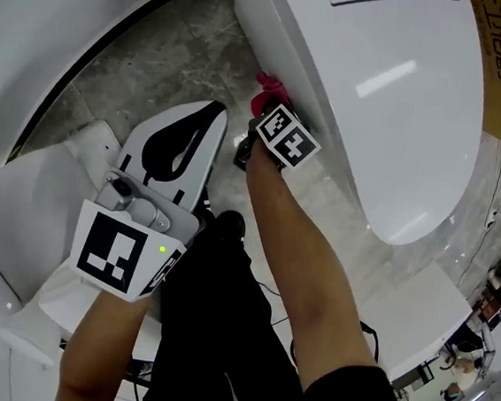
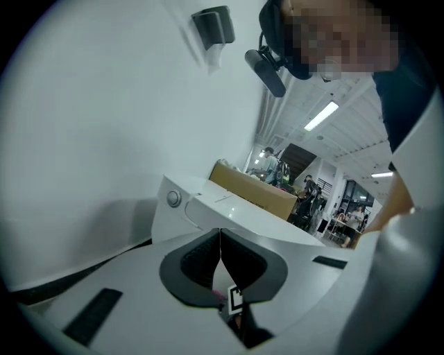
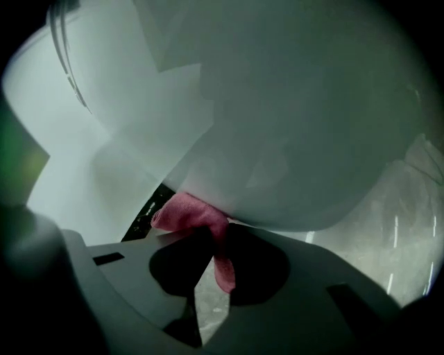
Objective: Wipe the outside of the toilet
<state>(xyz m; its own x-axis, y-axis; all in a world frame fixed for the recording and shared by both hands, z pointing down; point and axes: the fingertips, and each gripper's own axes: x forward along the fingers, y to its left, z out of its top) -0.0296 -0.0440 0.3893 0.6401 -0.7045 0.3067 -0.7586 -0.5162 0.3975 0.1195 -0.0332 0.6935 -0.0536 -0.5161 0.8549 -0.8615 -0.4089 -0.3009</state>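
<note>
We have the right tongs (image 3: 211, 258) clamped on the pink cloth (image 3: 186, 211), which is pressed against the lower side wall of the toilet (image 1: 376, 102), under the rim and close above the floor (image 1: 149, 60). We judge the step in hand to be wiping the outer shell on this side. Our left tongs (image 2: 220, 244) are pinched together on nothing and held apart from the toilet. Next we should draw the cloth along the curved wall toward the front, pressing firmly enough that it does not slip from the grip.
</note>
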